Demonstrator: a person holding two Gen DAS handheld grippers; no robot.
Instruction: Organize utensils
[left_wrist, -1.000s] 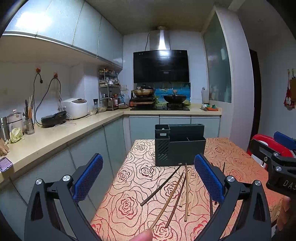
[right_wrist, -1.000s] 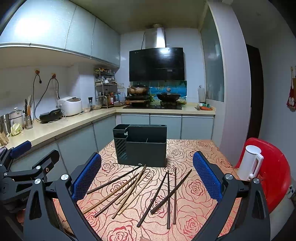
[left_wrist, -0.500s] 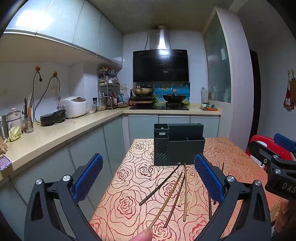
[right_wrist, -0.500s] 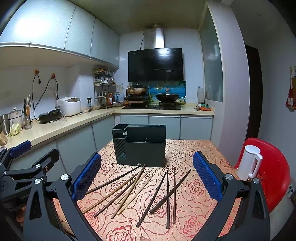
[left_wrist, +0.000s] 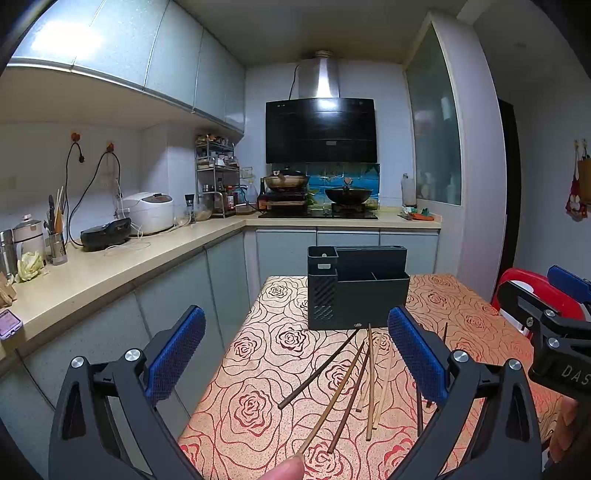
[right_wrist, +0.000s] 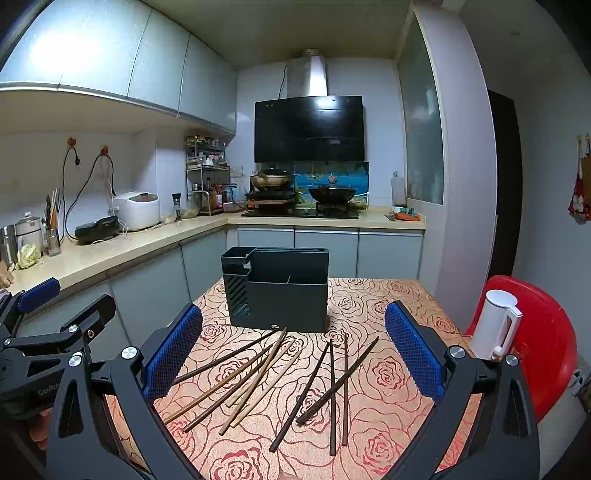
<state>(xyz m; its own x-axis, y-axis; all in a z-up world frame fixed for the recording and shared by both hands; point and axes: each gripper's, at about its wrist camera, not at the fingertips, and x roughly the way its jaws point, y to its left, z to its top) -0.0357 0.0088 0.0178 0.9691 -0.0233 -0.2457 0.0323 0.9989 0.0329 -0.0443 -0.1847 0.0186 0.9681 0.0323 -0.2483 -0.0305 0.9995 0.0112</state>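
Table (right_wrist: 369, 435) with rose cloth; dark holder (right_wrist: 279, 295) at far middle, compartments look empty. Chopsticks (right_wrist: 266, 373) scattered loose on cloth in front of holder, none stowed. Step: pre-grasp, task barely begun. Left gripper (left_wrist: 295, 354) wide open, empty. Right gripper (right_wrist: 293, 350) wide open, empty, above chopsticks. Next: lower, pinch 1 stick.

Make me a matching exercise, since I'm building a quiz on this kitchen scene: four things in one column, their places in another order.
Things:
1. chopsticks
2. holder
3. kettle
4. rice cooker

Places:
A. on the red stool, right of the table
B. on the counter, along the left wall
C. loose on the tablecloth, in front of the holder
D. upright on the table, behind the chopsticks

Pairs: 1-C, 2-D, 3-A, 4-B
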